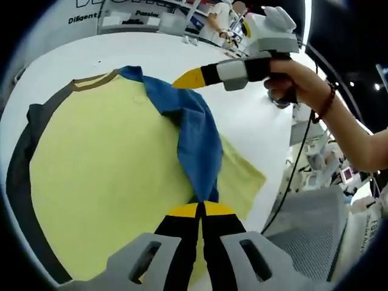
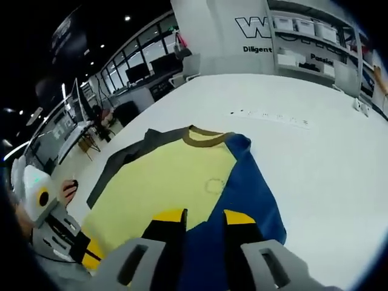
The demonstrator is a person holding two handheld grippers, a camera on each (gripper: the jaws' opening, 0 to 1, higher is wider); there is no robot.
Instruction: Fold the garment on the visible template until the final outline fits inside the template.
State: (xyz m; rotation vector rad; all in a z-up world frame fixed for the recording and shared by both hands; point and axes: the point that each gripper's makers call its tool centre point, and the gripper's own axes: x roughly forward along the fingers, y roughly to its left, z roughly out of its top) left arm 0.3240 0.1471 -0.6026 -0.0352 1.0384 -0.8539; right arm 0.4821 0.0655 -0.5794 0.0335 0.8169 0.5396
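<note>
- Garment [image 1: 109, 163]: a yellow T-shirt with a brown collar band [image 1: 94, 80], one dark grey sleeve [image 1: 27, 151] and one blue sleeve [image 1: 194, 139]. It lies spread flat on the white desk [image 1: 242, 115]. In the left gripper view the blue sleeve is folded inward, lying as a diagonal strip across the yellow body from the collar down to the near gripper's tips.
- Same garment in the right gripper view [image 2: 176, 182]: collar band [image 2: 205, 138] pointing away from the camera, grey sleeve [image 2: 130, 154] to one side, blue sleeve [image 2: 242, 194] to the other, running down between and under the near tips. A small pale round print [image 2: 213, 185] sits on the yellow chest.
- Left gripper [image 1: 200, 209]: black fingers with yellow tips, drawn together with no gap between them, at the lower end of the blue sleeve; whether cloth is pinched between them I cannot tell.
- Right gripper, right gripper view [image 2: 203, 217]: yellow-tipped fingers stand apart, blue cloth visible in the gap, nothing clamped. In the left gripper view it [image 1: 188, 78] is held by a hand [image 1: 297, 82] above the desk, near the shoulder of the blue sleeve, its yellow tip pointing toward the collar.
- Left gripper, seen in the right gripper view [image 2: 91, 254]: enters at the lower left, yellow tip at the shirt's edge.
- Desk: white, plain; a row of small dark marks [image 2: 270, 116] lies on it beyond the collar.
- Surroundings: white wall with dark lettering [image 2: 260, 30], shelves with boxes [image 2: 309, 36], workstations with monitors [image 2: 142, 71] in a dim hall.
</note>
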